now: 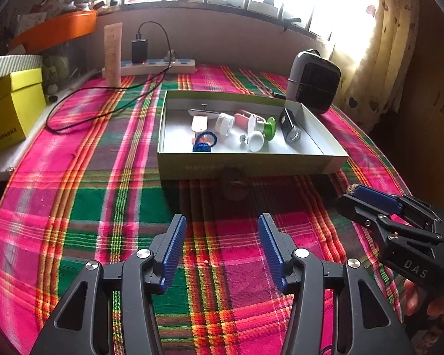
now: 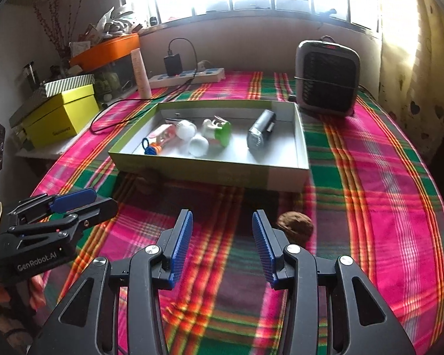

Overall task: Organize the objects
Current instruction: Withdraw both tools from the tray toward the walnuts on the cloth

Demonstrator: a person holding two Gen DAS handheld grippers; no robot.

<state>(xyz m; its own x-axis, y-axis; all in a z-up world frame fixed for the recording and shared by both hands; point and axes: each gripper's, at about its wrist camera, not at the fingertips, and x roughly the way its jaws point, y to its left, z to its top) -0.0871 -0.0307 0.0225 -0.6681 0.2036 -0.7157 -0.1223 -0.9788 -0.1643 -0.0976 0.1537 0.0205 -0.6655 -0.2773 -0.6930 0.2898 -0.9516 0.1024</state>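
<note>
Box [image 1: 245, 164] of small items, mid-frame, on plaid cloth [image 1: 88, 207].
Left gripper [image 1: 222, 224] and right gripper [image 2: 222, 219]: jaws apart (both empty); walnut [image 2: 296, 226] lower right.

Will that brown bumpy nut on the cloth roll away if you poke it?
Probably a little: the brown wrinkled walnut looks rounded, so it may wobble off. The plaid cloth should slow it. Its shell looks hard and likely light.

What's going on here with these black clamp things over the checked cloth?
A person is tidying small things into a shallow box on the plaid cloth, holding a gripper in each hand. Both the left gripper and the right gripper hover open and empty. A spool, caps and a small dark gadget already lie inside. A brown walnut-like thing sits outside, beside the right gripper.
</note>
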